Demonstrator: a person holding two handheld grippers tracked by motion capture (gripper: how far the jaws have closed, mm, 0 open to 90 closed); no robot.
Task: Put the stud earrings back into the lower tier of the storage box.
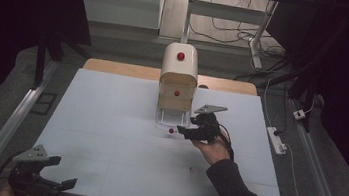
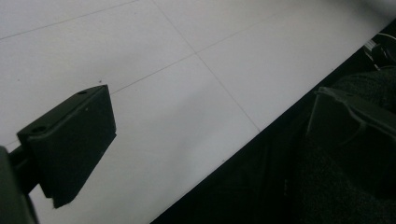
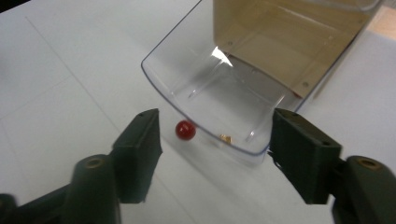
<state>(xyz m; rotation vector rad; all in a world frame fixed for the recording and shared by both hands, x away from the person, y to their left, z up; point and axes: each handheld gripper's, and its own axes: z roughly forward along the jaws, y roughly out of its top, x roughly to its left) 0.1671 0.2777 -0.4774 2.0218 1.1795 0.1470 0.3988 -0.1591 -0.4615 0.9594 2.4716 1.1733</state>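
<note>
A cream drawer cabinet (image 1: pixel 179 73) with red knobs stands at the back middle of the white table (image 1: pixel 107 135). Its clear bottom drawer (image 3: pixel 219 93) is pulled out, and the drawer's red knob (image 3: pixel 185 130) sticks out at the front. A small brass piece (image 3: pixel 226 138) lies inside near the front wall. My right gripper (image 3: pixel 217 122) is open just in front of the drawer, its jaws to either side of the knob and not touching it. Near the front left corner, my left gripper (image 1: pixel 63 171) rests low and open, with nothing between its jaws (image 2: pixel 210 126).
A tiny reddish speck (image 1: pixel 191 169) lies on the table, right of my right forearm (image 1: pixel 231 190). A white power strip (image 1: pixel 277 140) with cables lies on the floor at the right. Metal rails (image 1: pixel 14 118) run along both sides of the table.
</note>
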